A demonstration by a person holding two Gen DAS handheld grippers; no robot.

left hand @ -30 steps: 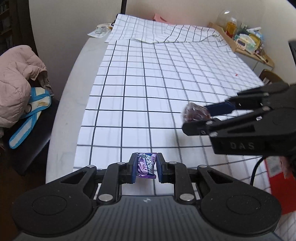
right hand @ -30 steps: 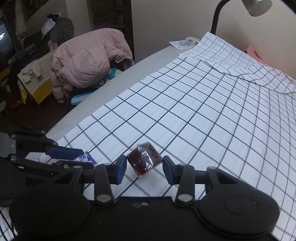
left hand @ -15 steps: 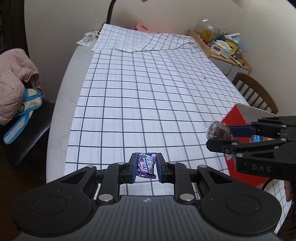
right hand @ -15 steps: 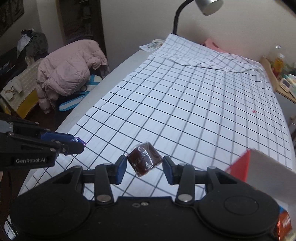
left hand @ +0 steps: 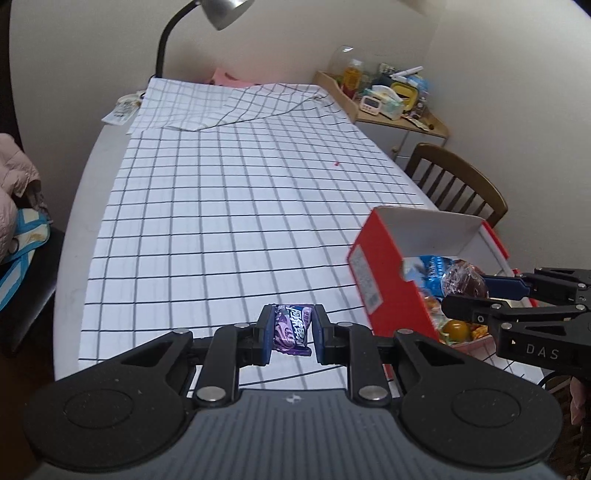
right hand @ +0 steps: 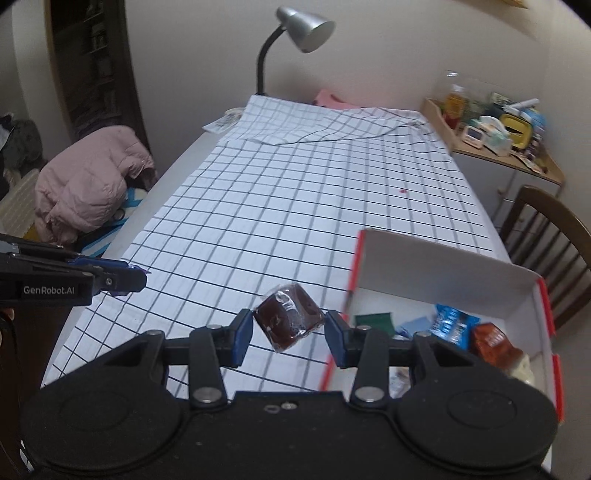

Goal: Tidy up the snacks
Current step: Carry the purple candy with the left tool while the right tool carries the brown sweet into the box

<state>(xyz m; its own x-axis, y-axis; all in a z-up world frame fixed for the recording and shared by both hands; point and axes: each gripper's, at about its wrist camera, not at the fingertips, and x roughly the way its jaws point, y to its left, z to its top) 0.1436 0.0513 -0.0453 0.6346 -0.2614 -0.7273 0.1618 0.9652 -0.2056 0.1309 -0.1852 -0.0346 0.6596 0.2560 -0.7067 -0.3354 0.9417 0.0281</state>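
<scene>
My left gripper (left hand: 291, 334) is shut on a purple snack packet (left hand: 291, 328), held above the checked tablecloth near the table's front edge. My right gripper (right hand: 290, 328) is shut on a dark brown wrapped snack (right hand: 290, 319), which also shows in the left wrist view (left hand: 463, 282) over the box. The red box (left hand: 384, 273) with white inner walls (right hand: 424, 273) holds several snacks and stands at the right front of the table. The left gripper shows in the right wrist view (right hand: 125, 277) at the far left.
A checked cloth (left hand: 229, 192) covers the long table. A desk lamp (right hand: 295, 33) stands at the far end. A wooden chair (left hand: 454, 184) is at the right, a cluttered shelf (left hand: 388, 99) behind it. A pink jacket (right hand: 88, 181) lies on a chair at the left.
Both grippers have swung right and lifted with their snacks. The red box has come into view, and the right gripper with the brown snack is now over it.
</scene>
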